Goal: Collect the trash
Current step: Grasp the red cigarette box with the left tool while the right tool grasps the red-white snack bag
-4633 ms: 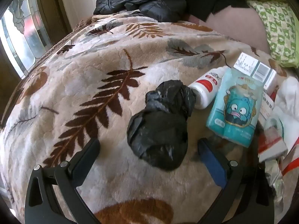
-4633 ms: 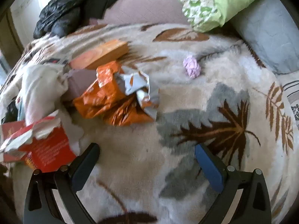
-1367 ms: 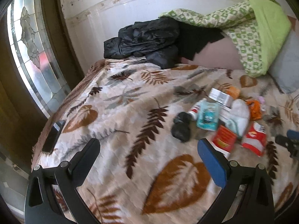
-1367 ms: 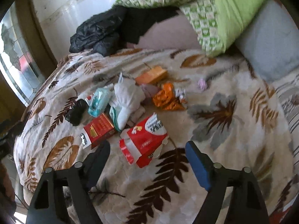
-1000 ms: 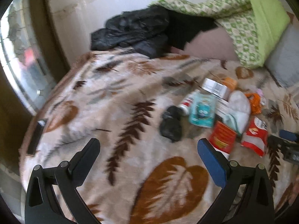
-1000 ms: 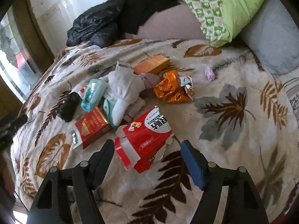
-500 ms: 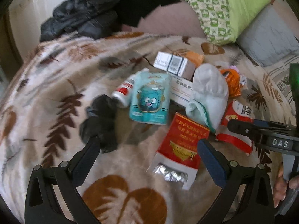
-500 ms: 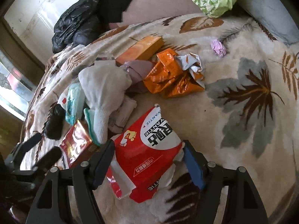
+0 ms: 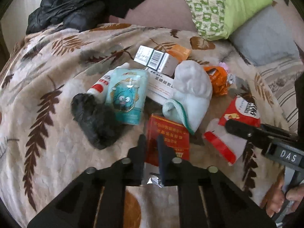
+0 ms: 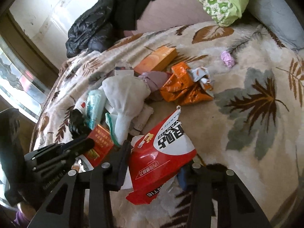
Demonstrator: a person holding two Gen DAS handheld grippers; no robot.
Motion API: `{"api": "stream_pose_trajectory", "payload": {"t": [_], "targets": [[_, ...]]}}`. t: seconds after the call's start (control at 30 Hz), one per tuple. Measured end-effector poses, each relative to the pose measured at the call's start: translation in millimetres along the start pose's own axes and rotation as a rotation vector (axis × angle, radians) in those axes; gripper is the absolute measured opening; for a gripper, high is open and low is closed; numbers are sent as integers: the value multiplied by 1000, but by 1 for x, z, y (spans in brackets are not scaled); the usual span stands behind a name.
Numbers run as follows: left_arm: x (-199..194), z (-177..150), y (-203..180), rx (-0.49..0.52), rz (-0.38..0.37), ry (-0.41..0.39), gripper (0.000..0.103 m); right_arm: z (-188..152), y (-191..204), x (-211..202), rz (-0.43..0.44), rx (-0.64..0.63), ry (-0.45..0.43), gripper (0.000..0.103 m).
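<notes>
The left gripper (image 9: 151,142) has its jaws pinched nearly together on the near left edge of the red box (image 9: 168,140), which lies flat on the leaf-patterned blanket (image 9: 47,133). The box's long axis runs straight away from the jaws, and a silver blister strip (image 9: 154,180) sticks out of its near end, just behind the fingertips. Whether the pads truly press the cardboard I cannot tell for sure, though they look clamped on it.

The right gripper (image 10: 154,163) is closing on the torn red-and-white packet (image 10: 163,152), which sits between its jaws with its long axis slanting up and to the right; its ripped mouth faces back toward the gripper, contents hidden.

Beyond the left jaws lie a white sock (image 9: 190,93), a teal pouch (image 9: 127,96) and a crumpled black bag (image 9: 93,117), crowded close. Beyond the right jaws sit an orange wrapper (image 10: 186,89) and an orange carton (image 10: 157,60). To the right of the right jaws the blanket is bare but for a small lilac wad (image 10: 228,58), well apart.
</notes>
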State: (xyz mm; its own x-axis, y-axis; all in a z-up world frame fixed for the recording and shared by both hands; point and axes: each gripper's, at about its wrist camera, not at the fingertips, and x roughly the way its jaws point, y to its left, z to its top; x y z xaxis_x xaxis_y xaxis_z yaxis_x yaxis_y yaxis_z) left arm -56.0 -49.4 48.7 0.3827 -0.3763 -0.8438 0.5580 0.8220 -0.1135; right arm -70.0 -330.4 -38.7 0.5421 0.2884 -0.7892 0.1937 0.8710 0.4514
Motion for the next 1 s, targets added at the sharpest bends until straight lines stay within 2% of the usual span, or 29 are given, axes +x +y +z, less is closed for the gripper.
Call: {"api": "stream_pose_trajectory", "payload": {"t": [0.07,0.17,0.23,0.27,0.3,0.37,0.43,0.53,0.57,0.6,0.63,0.67,0.7,0.8,1.0], "targets": [[-6,-2,1,3,15,-3,4,-2,-4,-8,2,11,-8,45],[-11,-5,3,4,25,-16,6,-6,-10,-22,-7,12,-17,45],[-8,-3,6,-2,8,-9,43,-12,-12,-30,-19,8,-14,45],[-8,-2,7,-7,2,-24,77,-15,-14,-33,-28,7,-11,45],[-10,-2,7,-11,3,-61,90,-18,-15,-35,-35,9,-9,46],[-14,-1,4,-10,14,-106,90,-23,-19,-40,-45,14,-5,46],[-10,1,-6,13,-7,-102,90,-27,-23,-44,-49,22,-4,46],[9,-1,-26,92,83,-65,90,-31,-29,-48,-54,31,-5,46],[23,-4,-32,130,135,-28,90,-32,-30,-50,-58,30,-6,46],[32,-6,-34,148,178,3,86,-32,-30,-50,-62,28,-6,46],[37,-8,-35,155,207,21,79,-33,-30,-51,-68,25,-6,46],[36,-10,-32,135,169,27,59,-34,-29,-53,-74,22,-8,46],[32,-12,-29,108,139,37,51,-35,-28,-54,-78,20,-11,46],[13,-13,-30,108,214,6,51,-39,-26,-62,-93,7,-23,46],[-46,-18,-38,88,188,-69,51,-48,-13,-85,-93,-28,-62,46]]}}
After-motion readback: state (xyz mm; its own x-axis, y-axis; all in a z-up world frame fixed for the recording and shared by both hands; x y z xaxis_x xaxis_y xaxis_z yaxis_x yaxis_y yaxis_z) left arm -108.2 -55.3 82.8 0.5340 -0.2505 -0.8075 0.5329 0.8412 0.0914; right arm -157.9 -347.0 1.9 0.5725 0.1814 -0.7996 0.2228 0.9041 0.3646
